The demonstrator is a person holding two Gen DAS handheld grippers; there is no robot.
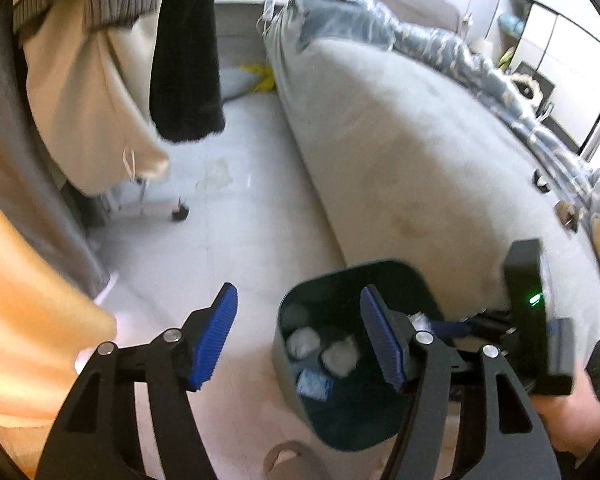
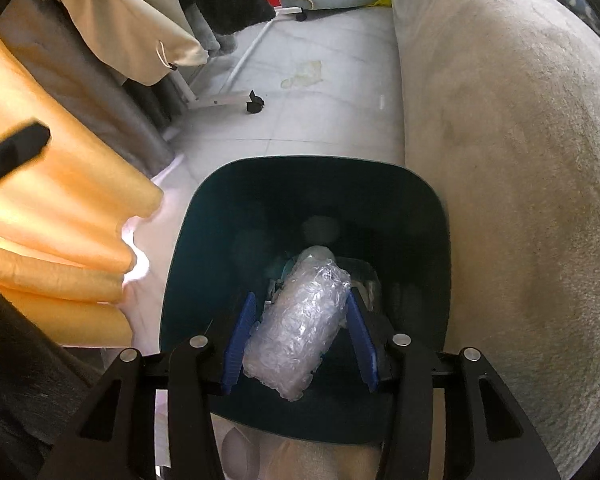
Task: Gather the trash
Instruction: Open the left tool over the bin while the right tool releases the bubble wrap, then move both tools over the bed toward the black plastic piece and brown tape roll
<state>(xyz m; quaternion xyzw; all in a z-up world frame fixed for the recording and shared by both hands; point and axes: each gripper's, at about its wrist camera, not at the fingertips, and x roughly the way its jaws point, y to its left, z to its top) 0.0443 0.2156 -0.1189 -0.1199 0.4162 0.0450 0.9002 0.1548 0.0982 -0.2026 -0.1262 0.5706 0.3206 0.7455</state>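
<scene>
A dark teal trash bin stands on the floor beside the bed; it also shows in the left wrist view with crumpled wrappers inside. My right gripper is right above the bin's opening, with a clear crumpled plastic bottle between its blue pads. The pads stand slightly apart from the bottle, so the grip is unclear. My left gripper is open and empty, above the floor and the bin's left rim. The right gripper's body shows at the right of the left wrist view.
A grey bed runs along the right with a patterned quilt. Orange curtain and hanging clothes fill the left. A wheeled rack foot stands on the tiled floor, which has a stain.
</scene>
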